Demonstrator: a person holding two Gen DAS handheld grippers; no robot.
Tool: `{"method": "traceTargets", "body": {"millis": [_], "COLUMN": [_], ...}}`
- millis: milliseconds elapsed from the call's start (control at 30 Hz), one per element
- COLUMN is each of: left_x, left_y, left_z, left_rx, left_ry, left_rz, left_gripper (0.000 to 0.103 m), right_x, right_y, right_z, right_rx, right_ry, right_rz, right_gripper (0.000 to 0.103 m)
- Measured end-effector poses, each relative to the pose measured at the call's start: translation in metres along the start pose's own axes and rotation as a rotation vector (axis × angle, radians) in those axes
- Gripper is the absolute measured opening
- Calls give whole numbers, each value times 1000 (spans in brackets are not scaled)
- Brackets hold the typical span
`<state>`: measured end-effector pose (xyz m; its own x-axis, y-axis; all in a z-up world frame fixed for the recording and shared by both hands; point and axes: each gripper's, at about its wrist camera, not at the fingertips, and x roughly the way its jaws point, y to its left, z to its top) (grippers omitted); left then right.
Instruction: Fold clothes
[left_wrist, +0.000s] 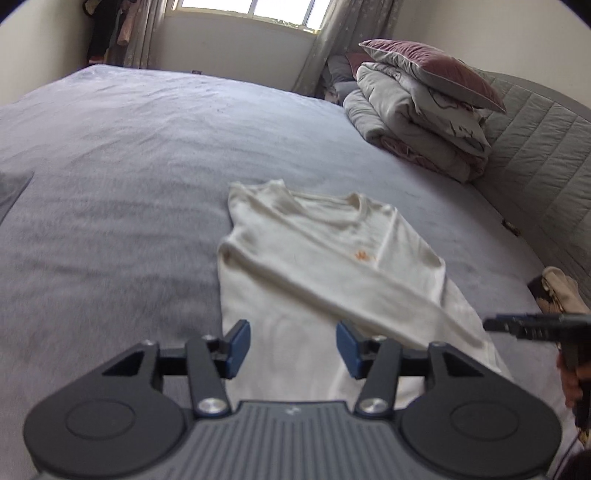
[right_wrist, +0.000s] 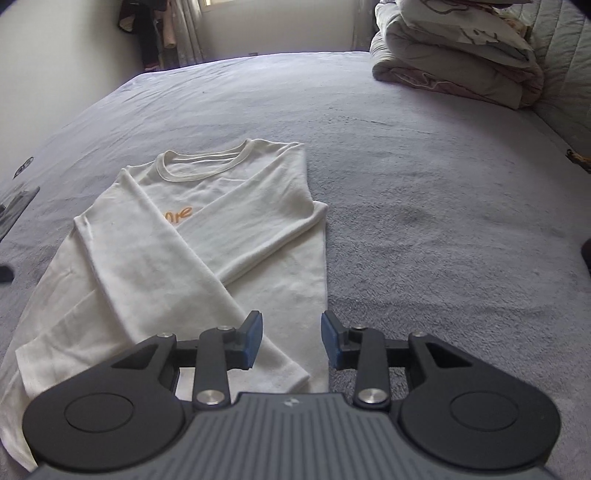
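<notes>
A cream long-sleeved shirt (left_wrist: 314, 258) with a small orange logo lies flat on the grey bed, both sleeves folded across its front. It also shows in the right wrist view (right_wrist: 184, 240). My left gripper (left_wrist: 291, 345) is open and empty, just above the shirt's lower left part. My right gripper (right_wrist: 291, 341) is open and empty, above the shirt's lower right edge. The right gripper also shows at the right edge of the left wrist view (left_wrist: 535, 326), held in a hand.
The grey bed cover (left_wrist: 129, 184) spreads wide to the left and far side. A stack of folded duvets and pillows (left_wrist: 424, 110) sits at the padded headboard (left_wrist: 535, 166). A small beige item (left_wrist: 561, 291) lies at the bed's right edge. Curtains and a window are beyond.
</notes>
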<state>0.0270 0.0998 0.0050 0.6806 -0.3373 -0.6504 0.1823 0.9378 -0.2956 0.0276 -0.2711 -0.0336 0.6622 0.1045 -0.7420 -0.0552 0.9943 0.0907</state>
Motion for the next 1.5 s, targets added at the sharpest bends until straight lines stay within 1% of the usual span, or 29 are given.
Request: {"method": "traceTargets", "body": {"millis": [67, 133, 267, 400, 533, 700, 900, 1100, 1167, 1267, 1500], "left_x": [0, 1, 11, 13, 16, 15, 14, 15, 16, 16, 17], "left_y": [4, 10, 22, 25, 29, 28, 29, 32, 31, 33, 37], "left_z": [-12, -23, -37, -40, -45, -47, -48, -45, -43, -42, -42], "left_rx": [-34, -72, -123, -101, -102, -66, -68, -86, -70, -53, -73], "left_ry": [-2, -3, 39, 46, 57, 55, 56, 58, 54, 52, 57], "left_rz": [-5, -8, 4, 9, -5, -9, -13, -15, -11, 1, -6], "left_gripper": [59, 59, 59, 59, 59, 59, 59, 59, 59, 59, 59], "right_x": [-3, -6, -4, 3, 8, 13, 14, 17, 17, 17, 17], "right_y": [3, 5, 8, 10, 10, 14, 16, 6, 5, 8, 12], "right_z": [-2, -5, -11, -12, -13, -18, -21, -20, -20, -21, -22], "right_rx": [-3, 2, -7, -6, 4, -9, -1, 75, 92, 86, 69], "right_ry": [-3, -8, 12, 27, 45, 63, 56, 54, 53, 48, 42], "right_rz": [-3, -1, -11, -28, -32, -55, -60, -46, -52, -62, -78], "right_gripper": [42, 44, 46, 47, 48, 49, 53, 56, 56, 56, 57]}}
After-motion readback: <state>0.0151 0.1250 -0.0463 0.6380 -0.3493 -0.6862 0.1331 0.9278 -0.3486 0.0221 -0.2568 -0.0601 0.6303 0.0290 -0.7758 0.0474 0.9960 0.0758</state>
